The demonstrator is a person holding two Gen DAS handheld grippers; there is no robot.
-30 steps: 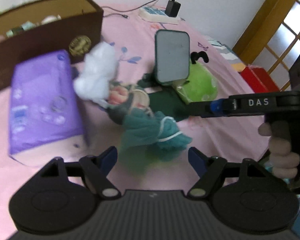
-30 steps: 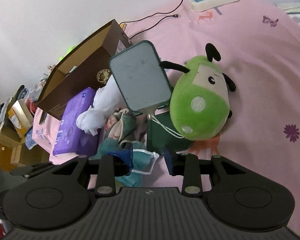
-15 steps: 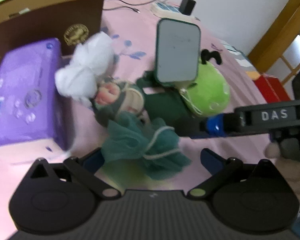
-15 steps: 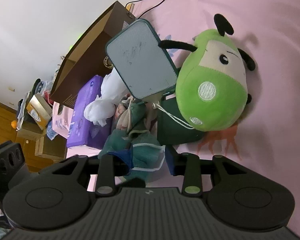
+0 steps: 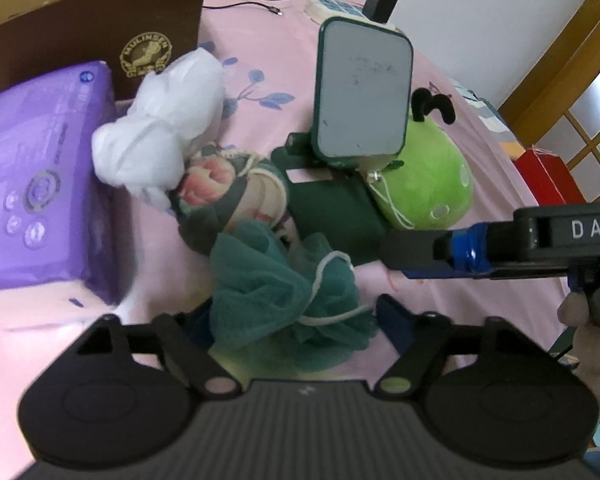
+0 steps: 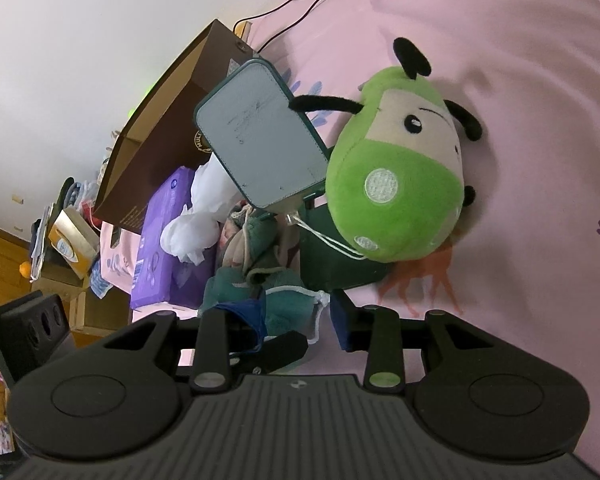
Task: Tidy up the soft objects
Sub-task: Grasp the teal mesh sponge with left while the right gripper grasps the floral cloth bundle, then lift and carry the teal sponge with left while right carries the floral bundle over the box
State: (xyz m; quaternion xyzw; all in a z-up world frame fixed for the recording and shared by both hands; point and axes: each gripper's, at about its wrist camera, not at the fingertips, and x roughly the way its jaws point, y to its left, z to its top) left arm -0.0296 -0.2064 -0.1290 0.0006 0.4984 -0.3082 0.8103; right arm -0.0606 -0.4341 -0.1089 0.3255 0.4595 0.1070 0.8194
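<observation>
I have the left gripper down over the teal mesh bath pouf on the pink bedsheet; its jaws have just been closing, the pouf sits between the blue fingertips, and I cannot tell if the pads press it yet. My right gripper reaches in from the right side of the left view, jaws narrowly apart, pouf netting and its white cord between the tips, but whether it pinches I cannot tell. A hand grips the right tool's handle at that view's right edge. The pouf lies at the near end of a pile: floral drawstring pouch touching it behind, white crumpled bag beyond that, against the purple pack. Brown box stands at the far left of the bed. Dark green stand with an upright mirror sits just beside the green plush toy, which lies on its side, right of the pile. Power strip with a charger plugged in rests at the far edge
</observation>
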